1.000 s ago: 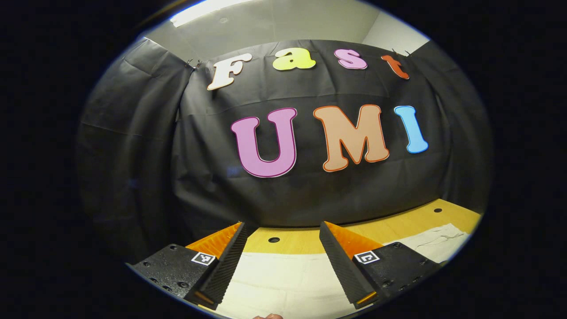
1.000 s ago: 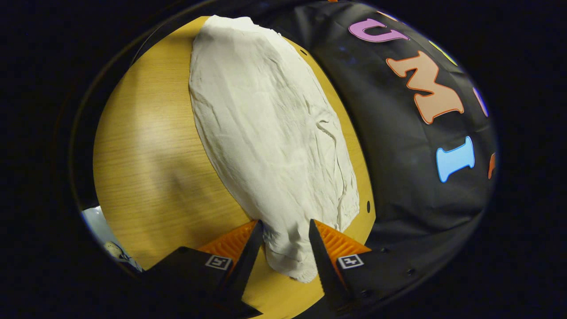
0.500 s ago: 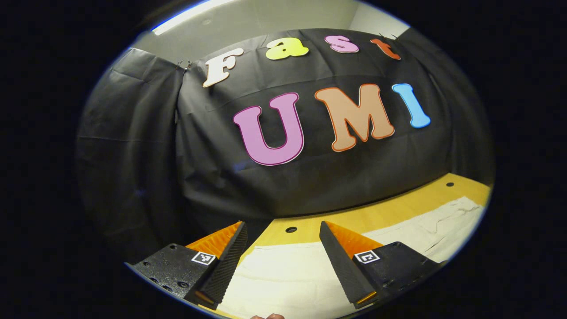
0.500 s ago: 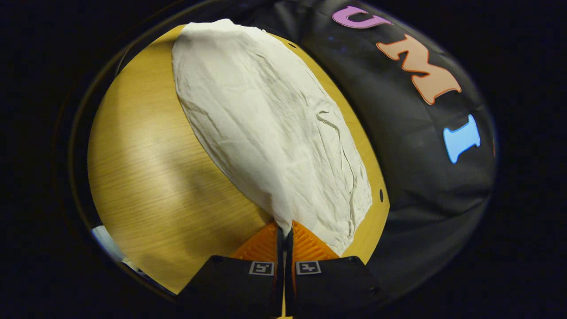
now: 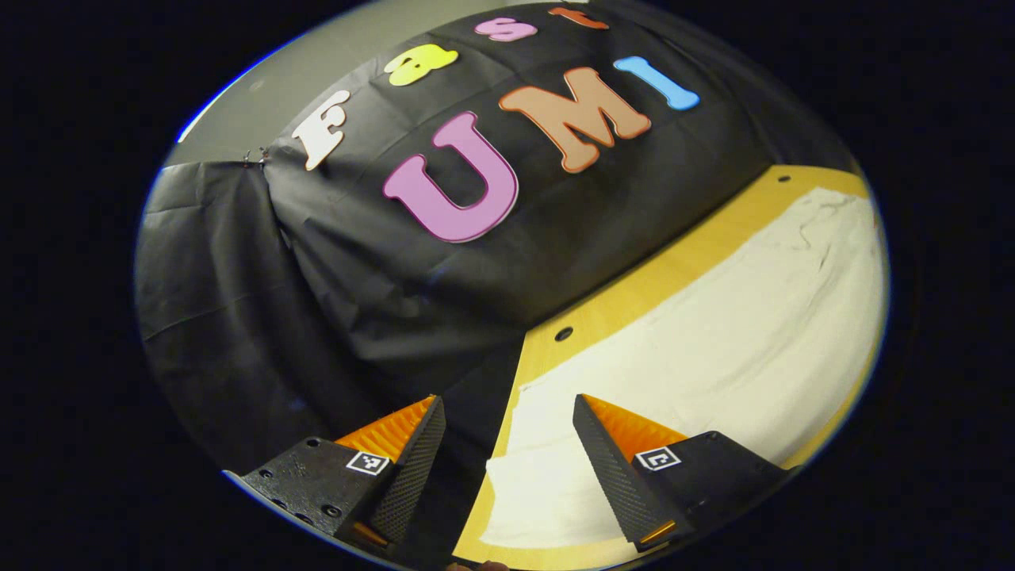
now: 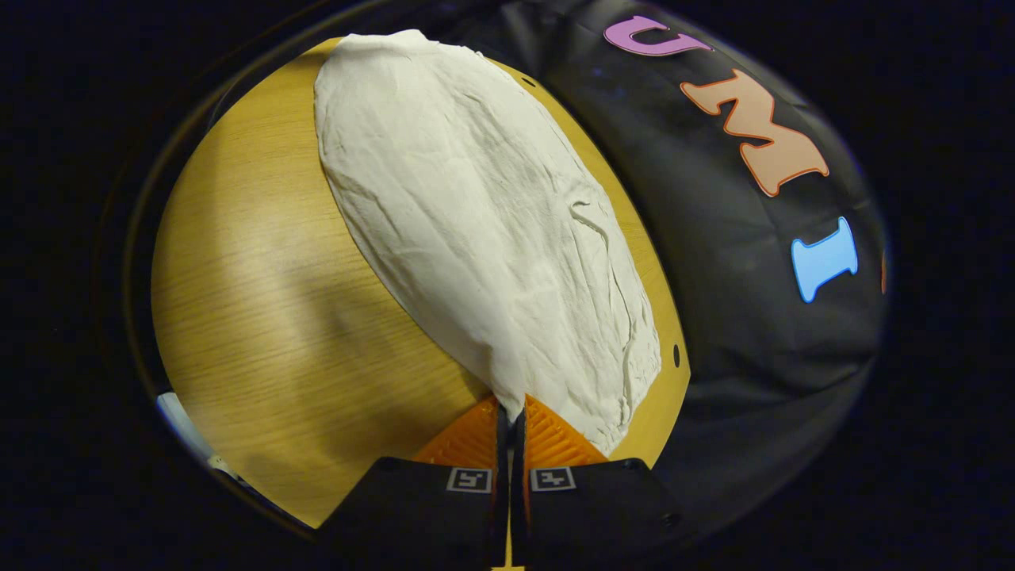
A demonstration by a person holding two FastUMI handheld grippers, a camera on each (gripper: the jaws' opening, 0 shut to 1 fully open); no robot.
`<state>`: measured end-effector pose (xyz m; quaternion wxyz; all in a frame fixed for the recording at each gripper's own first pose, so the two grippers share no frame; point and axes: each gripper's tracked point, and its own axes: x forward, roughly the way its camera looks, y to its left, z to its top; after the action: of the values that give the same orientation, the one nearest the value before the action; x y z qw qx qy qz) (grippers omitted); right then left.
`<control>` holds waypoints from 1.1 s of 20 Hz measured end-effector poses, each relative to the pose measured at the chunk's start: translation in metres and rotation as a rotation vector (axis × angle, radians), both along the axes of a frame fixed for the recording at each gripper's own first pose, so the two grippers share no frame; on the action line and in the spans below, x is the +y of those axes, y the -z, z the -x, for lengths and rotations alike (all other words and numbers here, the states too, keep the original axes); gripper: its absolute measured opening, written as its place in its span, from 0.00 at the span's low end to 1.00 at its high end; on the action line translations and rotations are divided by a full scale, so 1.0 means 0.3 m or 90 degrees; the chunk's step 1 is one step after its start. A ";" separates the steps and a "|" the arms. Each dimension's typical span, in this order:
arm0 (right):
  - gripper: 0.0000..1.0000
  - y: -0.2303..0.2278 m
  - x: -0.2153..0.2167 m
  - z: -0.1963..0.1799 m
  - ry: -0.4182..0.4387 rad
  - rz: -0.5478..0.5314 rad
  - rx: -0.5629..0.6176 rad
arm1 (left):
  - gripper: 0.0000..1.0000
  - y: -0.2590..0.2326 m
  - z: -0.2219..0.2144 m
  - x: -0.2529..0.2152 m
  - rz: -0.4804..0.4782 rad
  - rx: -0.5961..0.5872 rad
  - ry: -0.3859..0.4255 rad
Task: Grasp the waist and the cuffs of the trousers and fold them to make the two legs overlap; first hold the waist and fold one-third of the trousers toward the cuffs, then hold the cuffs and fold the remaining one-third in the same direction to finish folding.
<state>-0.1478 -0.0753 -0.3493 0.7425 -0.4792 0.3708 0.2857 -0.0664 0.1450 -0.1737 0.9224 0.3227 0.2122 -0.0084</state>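
Note:
Cream-white trousers (image 6: 484, 222) lie flat along the wooden table (image 6: 270, 301), stretching away from me in the right gripper view. My right gripper (image 6: 511, 406) is shut on the near end of the trousers, the cloth pinched between its two fingers. In the left gripper view the trousers (image 5: 714, 333) run off to the right, and their near corner lies just below and between the fingers of my left gripper (image 5: 507, 408), which stands open over the table's end with nothing in it.
The black cloth wall (image 5: 444, 285) hangs close behind the table's far edge and past its left end. Small round holes (image 5: 564, 334) mark the table (image 5: 634, 289) near that edge. Bare wood lies left of the trousers in the right gripper view.
My right gripper went from open around the trousers' end to shut on it. My left gripper has tilted and swung, so the table and trousers now show far more to its right.

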 end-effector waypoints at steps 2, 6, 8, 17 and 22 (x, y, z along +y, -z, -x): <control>0.04 -0.001 0.000 -0.002 -0.001 0.001 0.001 | 0.96 0.066 0.051 0.042 -0.027 0.038 0.007; 0.04 0.002 0.002 0.000 -0.007 0.009 0.000 | 0.96 0.168 0.141 0.108 -0.080 0.108 0.036; 0.04 0.005 -0.002 -0.002 -0.012 0.013 -0.004 | 0.97 0.215 0.170 0.135 -0.112 0.142 0.056; 0.04 0.007 -0.001 -0.003 -0.009 0.024 -0.023 | 0.97 0.328 0.300 0.140 -0.208 0.319 0.200; 0.04 0.007 -0.002 -0.001 -0.012 0.030 -0.030 | 0.97 0.378 0.320 0.138 -0.261 0.371 0.274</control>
<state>-0.1474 -0.0760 -0.3514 0.7368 -0.5068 0.3551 0.2722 -0.1624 0.1863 -0.2870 0.7178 0.5206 0.3891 -0.2498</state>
